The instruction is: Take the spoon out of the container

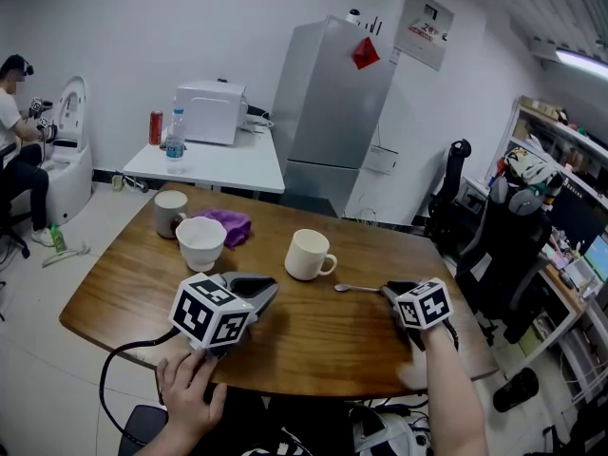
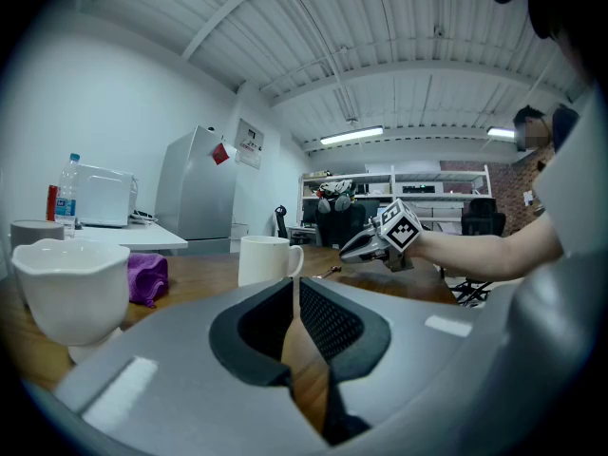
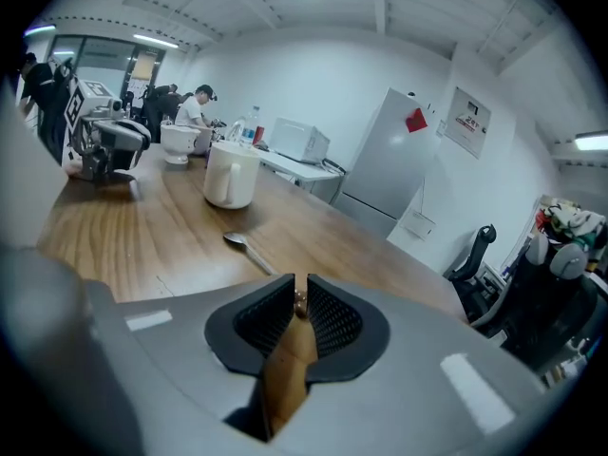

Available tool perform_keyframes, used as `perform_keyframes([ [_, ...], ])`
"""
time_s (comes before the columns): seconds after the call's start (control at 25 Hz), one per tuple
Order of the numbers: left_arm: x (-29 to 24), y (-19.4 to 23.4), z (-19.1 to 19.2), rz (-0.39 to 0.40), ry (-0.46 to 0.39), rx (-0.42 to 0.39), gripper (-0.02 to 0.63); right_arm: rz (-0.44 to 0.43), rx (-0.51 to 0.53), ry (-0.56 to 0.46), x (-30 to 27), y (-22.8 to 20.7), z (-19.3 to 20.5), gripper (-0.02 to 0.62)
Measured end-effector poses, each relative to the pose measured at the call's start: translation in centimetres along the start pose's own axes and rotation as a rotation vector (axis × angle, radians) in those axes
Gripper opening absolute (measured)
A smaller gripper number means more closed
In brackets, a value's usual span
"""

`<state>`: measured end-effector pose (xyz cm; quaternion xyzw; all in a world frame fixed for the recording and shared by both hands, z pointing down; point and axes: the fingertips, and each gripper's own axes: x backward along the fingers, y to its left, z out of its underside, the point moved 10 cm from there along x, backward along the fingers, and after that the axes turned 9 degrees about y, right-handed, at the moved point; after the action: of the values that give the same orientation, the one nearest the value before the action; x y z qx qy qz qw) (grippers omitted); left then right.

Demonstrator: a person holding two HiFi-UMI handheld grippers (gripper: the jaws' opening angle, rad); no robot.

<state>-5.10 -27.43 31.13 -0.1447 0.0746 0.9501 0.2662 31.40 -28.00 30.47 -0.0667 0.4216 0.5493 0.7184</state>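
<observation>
While the slim silver metal spoon [image 1: 353, 288] lies flat on the brown wooden tabletop [image 1: 313, 335], out of the cream ceramic mug [image 1: 306, 253] and just to that mug's right, its bowl points toward the mug and its handle runs back to the right tongs [image 1: 389, 291]. In the right gripper view those tongs [image 3: 297, 288] are pressed nearly together, pinching the rounded end of the handle, and the spoon [image 3: 242, 245] stretches away across the wood toward the mug [image 3: 231, 174]. The left tongs [image 1: 271, 288] rest low on the tabletop, left of the mug and apart from it. The left gripper view shows them [image 2: 293, 288] pressed together with only a thin slit and nothing between them. A white wavy-rimmed ceramic cup [image 1: 200, 242] stands farther left, with a crumpled purple cloth [image 1: 231, 224] just behind it. Both also appear at the left of the left gripper view, the cup [image 2: 71, 283] large and near, the cloth [image 2: 147, 275] beside it.
</observation>
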Motion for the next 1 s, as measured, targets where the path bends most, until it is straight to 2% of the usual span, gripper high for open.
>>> perform_keyframes([
  [0.24, 0.0, 0.0, 0.0, 0.001, 0.0, 0.001, 0.023, -0.023, -0.026, -0.153, 1.8, 0.9, -1.4, 0.003],
  [0.4, 0.0, -0.1, 0.0, -0.001, 0.0, 0.0, 0.023, -0.075, -0.046, -0.242, 2.6, 2.0, -2.2, 0.003],
  [0.76, 0.0, -0.1, -0.1, 0.0, 0.0, 0.0, 0.023, -0.213, -0.093, -0.377, 4.0, 4.5, -4.3, 0.003],
  [1.0, -0.1, -0.2, 0.0, 0.0, -0.001, 0.0, 0.023, -0.304, -0.116, -0.43, 4.2, 6.1, -5.1, 0.003],
])
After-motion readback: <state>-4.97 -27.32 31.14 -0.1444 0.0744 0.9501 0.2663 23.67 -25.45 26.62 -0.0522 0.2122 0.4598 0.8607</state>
